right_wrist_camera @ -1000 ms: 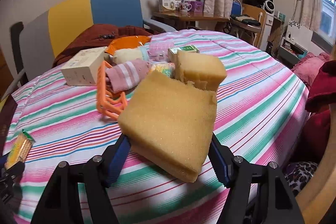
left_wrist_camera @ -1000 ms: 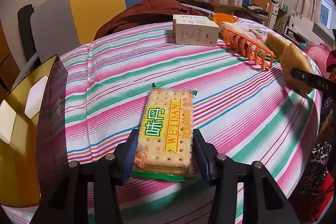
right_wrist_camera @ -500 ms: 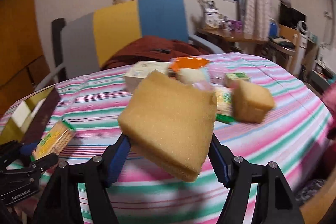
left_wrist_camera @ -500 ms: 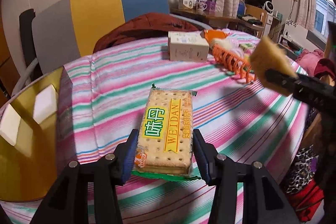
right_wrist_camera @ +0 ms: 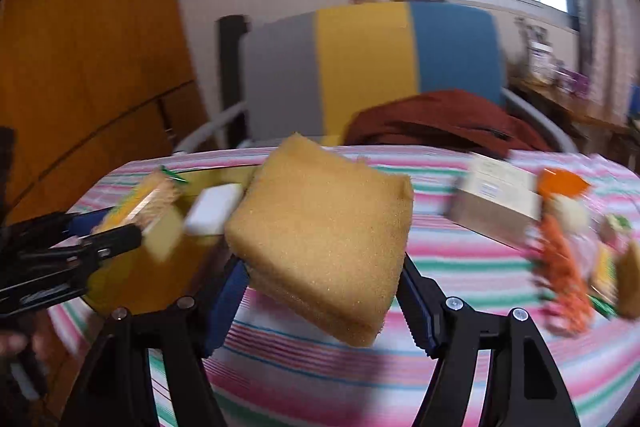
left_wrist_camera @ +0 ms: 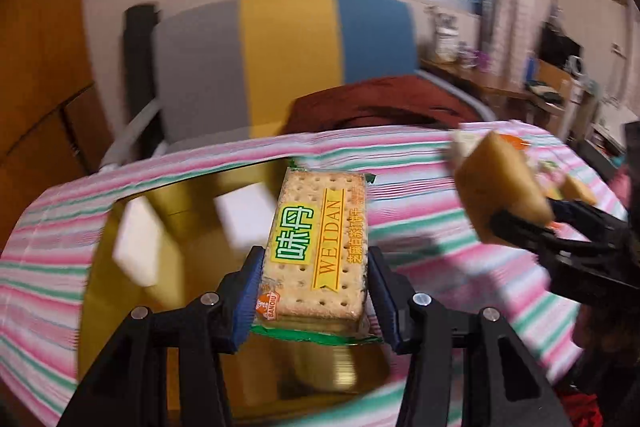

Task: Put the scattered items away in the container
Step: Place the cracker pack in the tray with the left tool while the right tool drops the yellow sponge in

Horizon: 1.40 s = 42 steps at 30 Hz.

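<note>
With the left hand-held gripper [left_wrist_camera: 316, 291] clamped on the cracker packet [left_wrist_camera: 320, 247] and the right hand-held gripper [right_wrist_camera: 320, 291] squeezing the sponge [right_wrist_camera: 324, 247], both loads hang at frame centre above the gold container [left_wrist_camera: 120, 267] on the counter [right_wrist_camera: 320, 367], seemingly ready to drop in.

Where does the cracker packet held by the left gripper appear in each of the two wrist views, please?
Left wrist: cracker packet at bottom centre, clamped in the left gripper.
Right wrist: cracker packet at far left, seen edge-on.
Shared landmark: the gold container beneath the packet.
</note>
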Motion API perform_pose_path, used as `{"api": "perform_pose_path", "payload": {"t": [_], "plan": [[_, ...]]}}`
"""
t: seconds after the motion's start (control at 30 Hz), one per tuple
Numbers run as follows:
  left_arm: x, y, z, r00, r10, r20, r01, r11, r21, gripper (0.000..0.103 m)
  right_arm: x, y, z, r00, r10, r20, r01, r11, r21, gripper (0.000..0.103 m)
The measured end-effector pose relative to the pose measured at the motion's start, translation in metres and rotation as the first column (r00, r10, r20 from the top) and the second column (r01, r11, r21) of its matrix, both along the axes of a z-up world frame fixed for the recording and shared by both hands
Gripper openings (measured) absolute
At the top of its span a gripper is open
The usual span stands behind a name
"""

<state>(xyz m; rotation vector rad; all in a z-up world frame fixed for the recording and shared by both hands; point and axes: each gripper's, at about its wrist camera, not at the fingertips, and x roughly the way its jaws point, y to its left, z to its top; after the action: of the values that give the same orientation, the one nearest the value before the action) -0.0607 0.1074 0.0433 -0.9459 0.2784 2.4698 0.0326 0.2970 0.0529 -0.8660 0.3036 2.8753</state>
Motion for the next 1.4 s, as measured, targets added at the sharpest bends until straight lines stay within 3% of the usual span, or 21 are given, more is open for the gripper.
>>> {"api": "perform_pose_path", "payload": {"t": [0.2, 0.37, 0.63, 0.77, 0.87, 0.9, 0.93, 1.07, 1.4], "plan": [[-0.068, -0.044, -0.023, 0.989, 0.1, 0.106, -0.1, 0.995, -0.008, 0.051, -0.063, -0.044, 0.01, 0.992, 0.124, 0.008, -0.124, 0.992, -0.017, 0.072], [-0.112, -0.064, -0.046, 0.966, 0.145, 0.215, -0.148, 0.989, 0.0, 0.051, -0.116, -0.072, 0.012, 0.983, 0.175, 0.055, -0.177, 0.984, 0.03, 0.072], [-0.148, -0.06, -0.064, 0.952, 0.197, 0.233, -0.194, 0.98, -0.035, 0.051, -0.189, -0.084, -0.02, 0.961, 0.162, 0.225, -0.191, 0.976, 0.109, 0.072], [-0.163, -0.064, -0.072, 0.933, 0.203, 0.297, -0.21, 0.978, -0.01, 0.051, -0.21, -0.087, -0.036, 0.942, 0.178, 0.283, -0.213, 0.972, 0.096, 0.075], [-0.163, -0.065, -0.069, 0.938, 0.21, 0.278, -0.213, 0.977, -0.019, 0.051, -0.215, -0.089, -0.046, 0.932, 0.204, 0.3, -0.236, 0.969, 0.075, 0.078], [-0.164, -0.065, -0.07, 0.937, 0.21, 0.279, -0.212, 0.977, -0.021, 0.051, -0.214, -0.09, -0.047, 0.934, 0.204, 0.295, -0.237, 0.968, 0.082, 0.081], [-0.164, -0.066, -0.07, 0.936, 0.21, 0.283, -0.214, 0.977, -0.019, 0.051, -0.213, -0.089, -0.046, 0.935, 0.207, 0.287, -0.239, 0.968, 0.08, 0.093], [-0.158, -0.067, -0.07, 0.937, 0.212, 0.277, -0.215, 0.977, -0.02, 0.051, -0.21, -0.087, -0.04, 0.945, 0.2, 0.257, -0.225, 0.972, 0.071, 0.101], [-0.134, -0.072, -0.049, 0.963, 0.217, 0.162, -0.216, 0.976, -0.023, 0.051, -0.202, -0.082, -0.017, 0.97, 0.18, 0.162, -0.188, 0.981, 0.036, 0.103]]}}
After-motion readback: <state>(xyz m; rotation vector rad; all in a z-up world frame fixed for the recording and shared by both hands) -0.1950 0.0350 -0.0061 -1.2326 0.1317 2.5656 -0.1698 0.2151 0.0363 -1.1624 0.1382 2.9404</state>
